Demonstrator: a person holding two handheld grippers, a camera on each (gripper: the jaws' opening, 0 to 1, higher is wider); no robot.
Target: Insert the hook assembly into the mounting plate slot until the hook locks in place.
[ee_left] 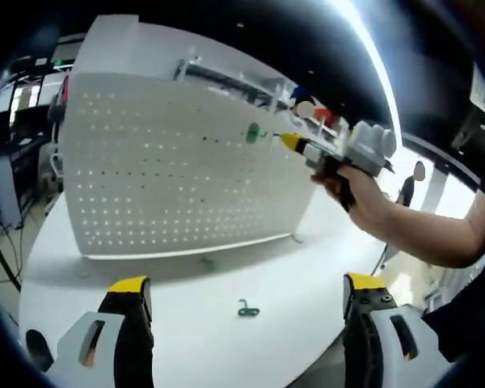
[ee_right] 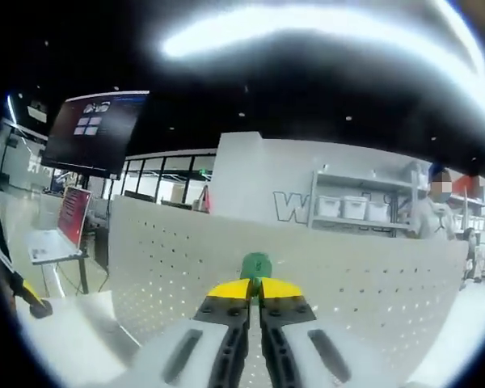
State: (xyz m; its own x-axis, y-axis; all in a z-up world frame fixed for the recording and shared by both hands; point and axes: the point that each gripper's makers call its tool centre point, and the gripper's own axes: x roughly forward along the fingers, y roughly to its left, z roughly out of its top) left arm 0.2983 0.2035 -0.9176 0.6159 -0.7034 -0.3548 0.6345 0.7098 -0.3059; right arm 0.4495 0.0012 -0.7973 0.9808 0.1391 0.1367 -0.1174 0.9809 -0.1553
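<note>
My right gripper [ee_right: 254, 293] sits nearest in the right gripper view, its yellow-tipped jaws pressed together on a green hook [ee_right: 256, 264] whose rounded end pokes out at 12 o'clock, just past the tips. The hook's long axis seems to run along the jaws, straight toward the white pegboard [ee_right: 347, 275], which stands upright close ahead; whether the hook touches the board I cannot tell.

In the left gripper view that same gripper [ee_left: 291, 142] comes in from 3 o'clock, held by my hand [ee_left: 357, 187], its yellow tip up against the pegboard's [ee_left: 170, 170] face beside the green hook [ee_left: 253, 133], which sits at the board in the upper right part of the hole grid. My left gripper [ee_left: 246, 291] rises from 6 o'clock with its jaws spread wide, holding nothing. Between them, on the white table [ee_left: 291, 267], lies a second green hook [ee_left: 247, 309], flat and well short of the board. Another small green piece [ee_left: 208, 262] lies near the board's foot, too small to make out.

Farther out in the right gripper view, at 2 o'clock, shelves hold white bins [ee_right: 355, 208], their contents hidden, with a person [ee_right: 433, 214] standing beside them. A dark screen [ee_right: 93, 129] hangs at 10 o'clock.
</note>
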